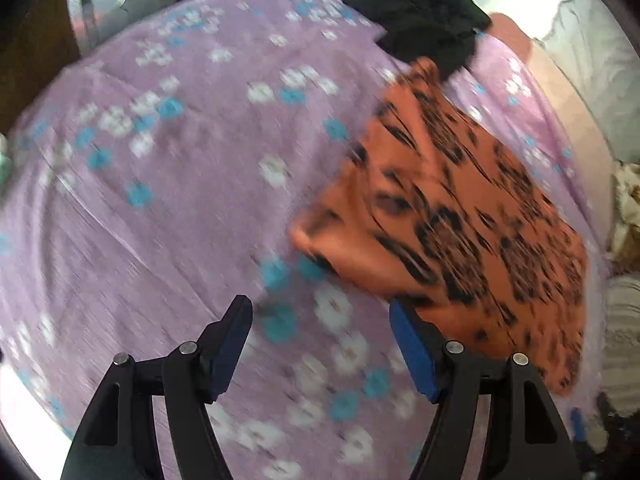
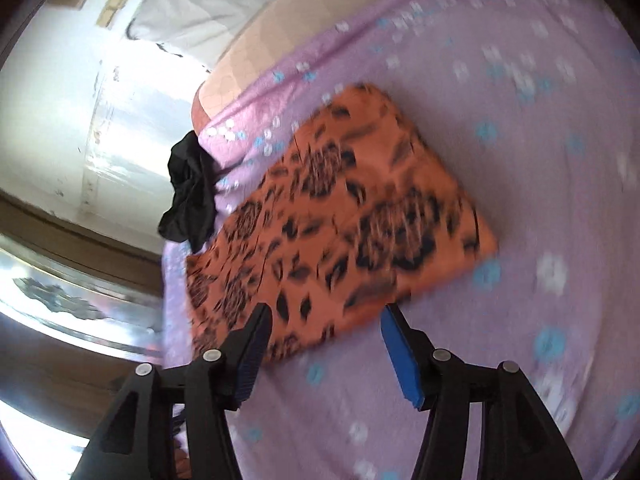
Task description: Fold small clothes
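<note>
An orange garment with black leopard-like marks [image 1: 460,216] lies folded flat on a purple flowered bedsheet [image 1: 180,184]. A crumpled black garment [image 1: 420,12] lies beyond its far end. My left gripper [image 1: 320,320] is open and empty, just above the sheet beside the orange garment's near left edge. In the right wrist view the orange garment [image 2: 340,216] lies just ahead of my right gripper [image 2: 326,324], which is open and empty over its near edge. The black garment [image 2: 192,192] sits at its left end near the bed's edge. Both views are motion-blurred.
The purple sheet [image 2: 540,160] covers a pink mattress [image 2: 272,40]. White bedding [image 1: 592,64] lies at the far right. A wall and a wooden frame [image 2: 80,240] stand past the bed's left edge in the right wrist view.
</note>
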The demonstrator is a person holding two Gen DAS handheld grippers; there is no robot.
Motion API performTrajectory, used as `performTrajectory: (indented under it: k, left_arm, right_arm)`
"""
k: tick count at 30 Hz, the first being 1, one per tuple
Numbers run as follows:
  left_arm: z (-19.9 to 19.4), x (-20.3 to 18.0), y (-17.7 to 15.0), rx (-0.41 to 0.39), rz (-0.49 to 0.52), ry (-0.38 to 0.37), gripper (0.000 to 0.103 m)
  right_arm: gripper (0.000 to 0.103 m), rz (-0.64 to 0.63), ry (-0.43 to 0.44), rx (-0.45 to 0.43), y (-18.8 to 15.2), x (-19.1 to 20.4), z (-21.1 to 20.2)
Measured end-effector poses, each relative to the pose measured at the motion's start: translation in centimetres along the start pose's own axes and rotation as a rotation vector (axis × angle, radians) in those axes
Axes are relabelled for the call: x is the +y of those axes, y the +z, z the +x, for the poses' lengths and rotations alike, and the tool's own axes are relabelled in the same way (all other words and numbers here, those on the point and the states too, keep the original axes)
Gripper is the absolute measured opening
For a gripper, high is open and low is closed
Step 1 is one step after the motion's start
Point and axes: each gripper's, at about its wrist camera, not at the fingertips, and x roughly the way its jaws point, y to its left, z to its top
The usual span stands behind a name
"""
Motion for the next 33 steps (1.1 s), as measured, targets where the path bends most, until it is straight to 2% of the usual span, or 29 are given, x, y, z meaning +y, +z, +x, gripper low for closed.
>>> performTrajectory:
  k: [2,4,7,10,13,16,17,19,20,21,23,24,25,29,33]
  left_arm:
    - [0.2,-0.3,-0.9,0.033,-0.023,-0.081,0.075]
    - [0.6,-0.6,-1.0,0.048,-0.049,-0.151,0.084]
    - [1.3,-0.9,0.1,0.051,-0.070,-0.225,0.086]
    - [2.4,-0.5,1.9,0.014,-0.166,-0.260,0.088]
    - [3.3,-1.2,3.6,-0.011,-0.200,-0.291,0.090]
    - [3.8,-0.9,4.5,-0.049,-0.258,-0.345,0.090]
    - [4.0,-0.9,4.6,-0.058,-0.271,-0.351,0.087]
    - [3.9,-1.0,4.5,-0.092,-0.296,-0.337,0.061]
    - [4.0,-1.0,4.5,-0.095,-0.291,-0.328,0.038]
    - [4.2,-1.3,4.6,-0.091,-0.276,-0.313,0.033]
    - [4.7,-2.0,4.6,-0.102,-0.243,-0.268,0.031]
    - [4.8,-2.3,4.6,-0.112,-0.235,-0.256,0.031]
    - [4.8,-2.7,4.7,-0.120,-0.229,-0.247,0.031]
    - [5.4,-3.5,5.1,-0.129,-0.246,-0.256,0.032]
    - [4.3,-3.2,4.8,-0.140,-0.213,-0.248,0.023]
  right_arm:
    - [0.066,0.031,0.004,0.003,-0.6,-1.5,0.4]
    - [0.067,0.110,0.034,0.005,-0.9,-3.7,1.3]
    - [0.067,0.250,0.091,0.029,-0.6,-6.4,3.3]
    - [0.067,0.289,0.121,-0.011,1.2,-6.5,4.4]
    - [0.067,0.305,0.148,-0.015,2.3,-6.6,6.0]
    - [0.067,0.325,0.192,-0.058,3.8,-6.5,7.0]
    - [0.067,0.342,0.207,-0.076,4.2,-6.5,7.4]
    - [0.067,0.352,0.223,-0.102,5.1,-6.3,8.1]
    - [0.067,0.344,0.222,-0.106,5.6,-6.2,8.3]
    - [0.066,0.332,0.217,-0.111,5.9,-5.8,8.6]
    - [0.047,0.291,0.180,-0.105,6.5,-5.0,9.5]
    - [0.031,0.282,0.138,-0.083,6.7,-4.9,10.2]
    - [0.024,0.283,0.123,-0.079,6.7,-5.1,10.4]
    - [0.019,0.229,0.083,-0.097,6.9,-4.0,10.2]
    - [0.016,0.131,0.067,-0.159,6.7,-1.8,8.7]
